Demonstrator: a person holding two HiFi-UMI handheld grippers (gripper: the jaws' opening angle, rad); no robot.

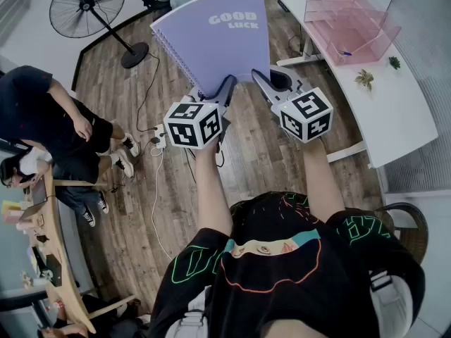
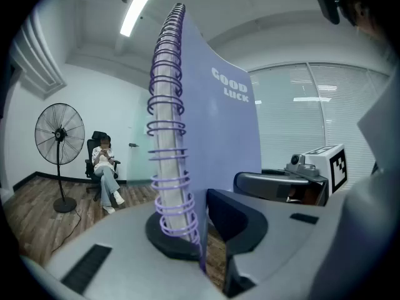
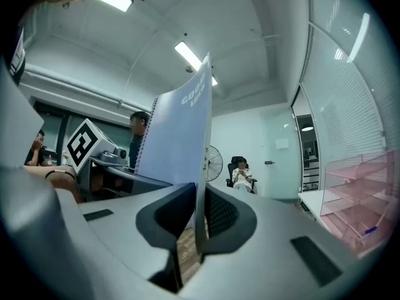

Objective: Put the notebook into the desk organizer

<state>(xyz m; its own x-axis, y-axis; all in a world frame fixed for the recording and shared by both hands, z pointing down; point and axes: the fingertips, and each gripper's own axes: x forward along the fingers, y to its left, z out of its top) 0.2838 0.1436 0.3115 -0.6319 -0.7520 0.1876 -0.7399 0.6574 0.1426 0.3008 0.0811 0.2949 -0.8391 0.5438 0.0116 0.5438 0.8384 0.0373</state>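
A wood-plank floor [image 1: 130,224] carries a white desk [image 1: 402,111] at the right and a black pedestal fan [image 1: 88,4] at the far side, with white walls [image 2: 94,99], ceiling strip lights [image 2: 140,8] and blind-covered windows [image 3: 350,86] around it.

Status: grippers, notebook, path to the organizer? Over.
Left gripper and right gripper both shut on notebook, near edge. Notebook in the air, short of desk organizer on table. Nothing seen between.
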